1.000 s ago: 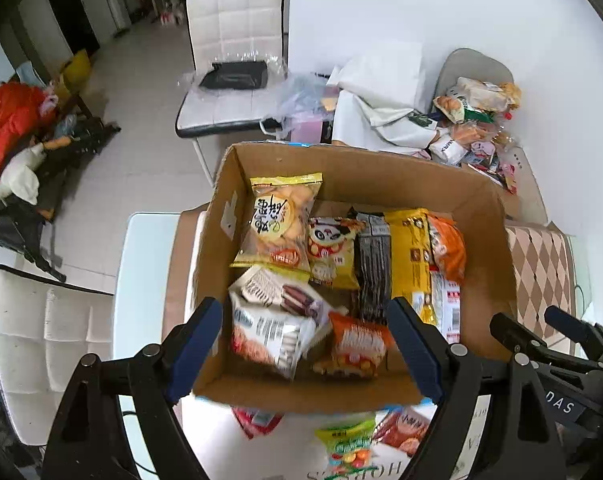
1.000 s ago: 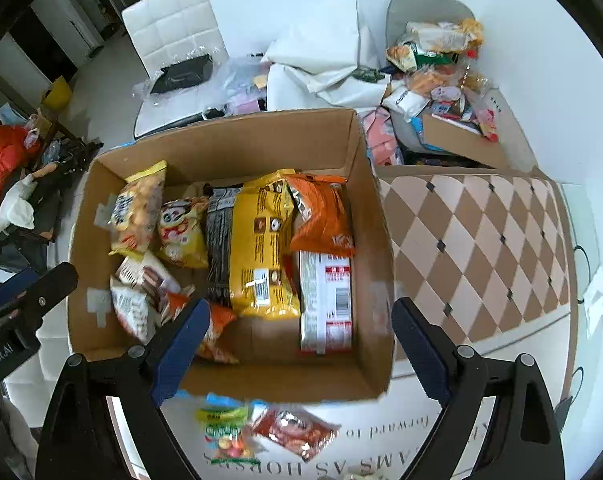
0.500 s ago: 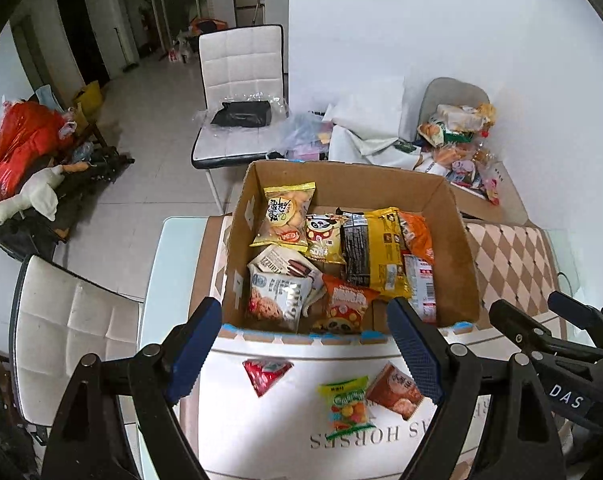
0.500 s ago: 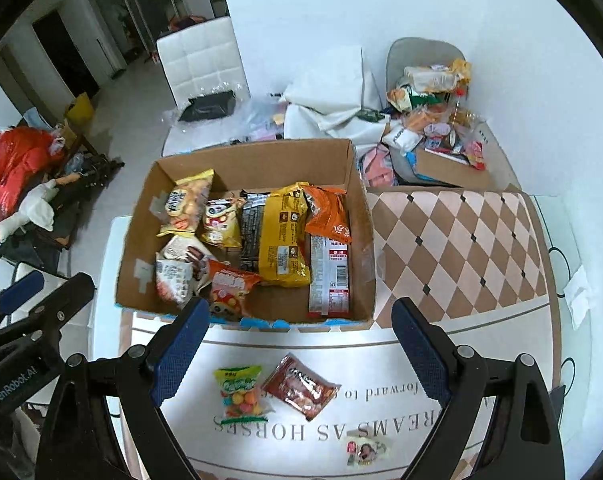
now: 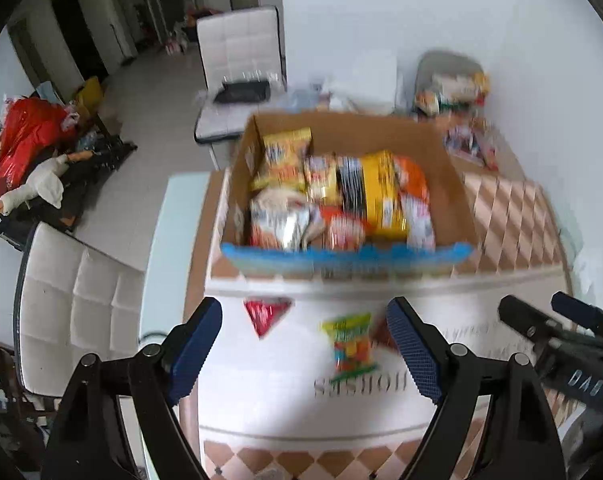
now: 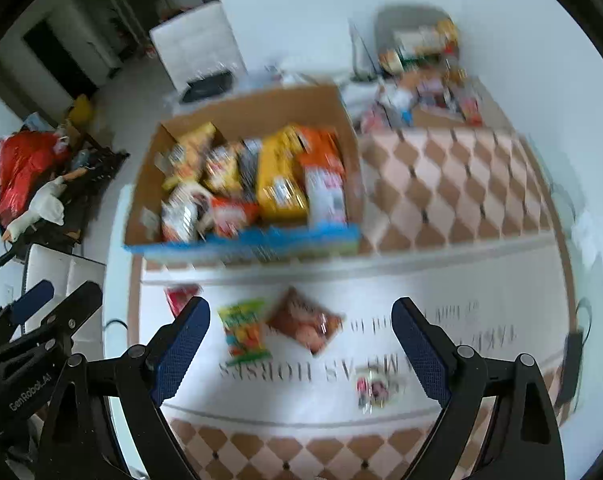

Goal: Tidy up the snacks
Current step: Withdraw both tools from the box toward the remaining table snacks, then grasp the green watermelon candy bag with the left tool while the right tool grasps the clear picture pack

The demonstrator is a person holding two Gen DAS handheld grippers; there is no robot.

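Desk (image 6: 453, 208): a diamond-patterned cover with a white printed panel carries everything; the box sits at the far side, loose packets nearer the grippers.
Cardboard box (image 5: 441, 148): open-topped and packed with snack bags lying side by side, a large yellow bag (image 5: 379, 196) near the middle, orange and silver packs around it; it looks like the collecting point.
Loose snacks: four packets lie apart on the white panel outside the box, seemingly awaiting sorting: a brown packet (image 6: 305, 322), a green-and-orange candy bag (image 6: 243, 330), a red packet (image 5: 266, 314) nearest the box, a small sachet (image 6: 375, 390) nearest the camera.
Left gripper (image 5: 305, 354): spread wide, empty, poised above the candy bag.
Right gripper (image 6: 299, 350): equally wide, empty, above the brown packet.
Background: a far chair (image 6: 413, 32) heaped with more packets.
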